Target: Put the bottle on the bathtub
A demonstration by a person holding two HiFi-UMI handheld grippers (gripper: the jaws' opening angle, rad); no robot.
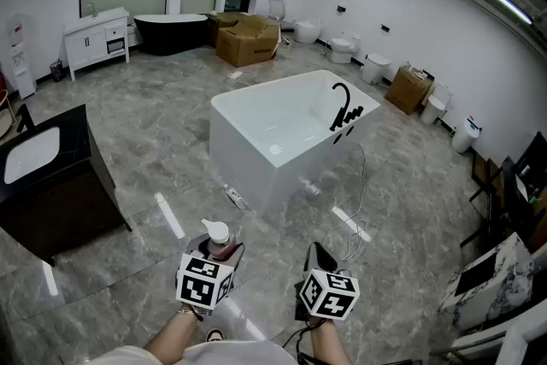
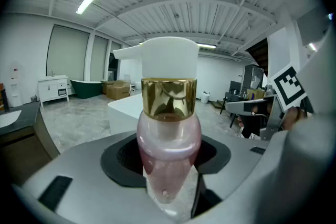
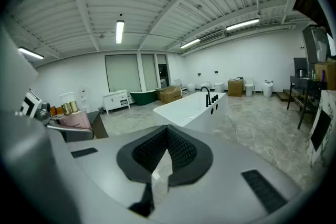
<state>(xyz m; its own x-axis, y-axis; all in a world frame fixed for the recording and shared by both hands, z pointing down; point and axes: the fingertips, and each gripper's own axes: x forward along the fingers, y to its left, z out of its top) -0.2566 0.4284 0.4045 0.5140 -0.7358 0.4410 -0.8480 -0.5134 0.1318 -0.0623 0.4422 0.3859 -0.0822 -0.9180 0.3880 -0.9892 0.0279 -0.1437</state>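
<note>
A pink bottle [image 2: 169, 139] with a gold collar and a white pump head stands upright between my left gripper's [image 2: 168, 168] jaws, which are shut on its body. In the head view the bottle [image 1: 220, 241] and left gripper [image 1: 215, 259] hover low over the floor, in front of the white bathtub [image 1: 256, 111] and well short of it. A black faucet [image 1: 342, 105] stands on the tub's right rim. My right gripper [image 1: 322, 262] is beside the left one, shut and empty [image 3: 165, 157]. The right gripper view shows the bathtub [image 3: 186, 111] ahead.
A black vanity [image 1: 64, 197] with a white basin stands at the left. Cardboard boxes [image 1: 248, 38], a dark tub [image 1: 171, 32] and a white cabinet [image 1: 97, 37] are at the back. Toilets [image 1: 344, 47] line the right wall. A cable [image 1: 359, 214] lies on the marble floor by the tub.
</note>
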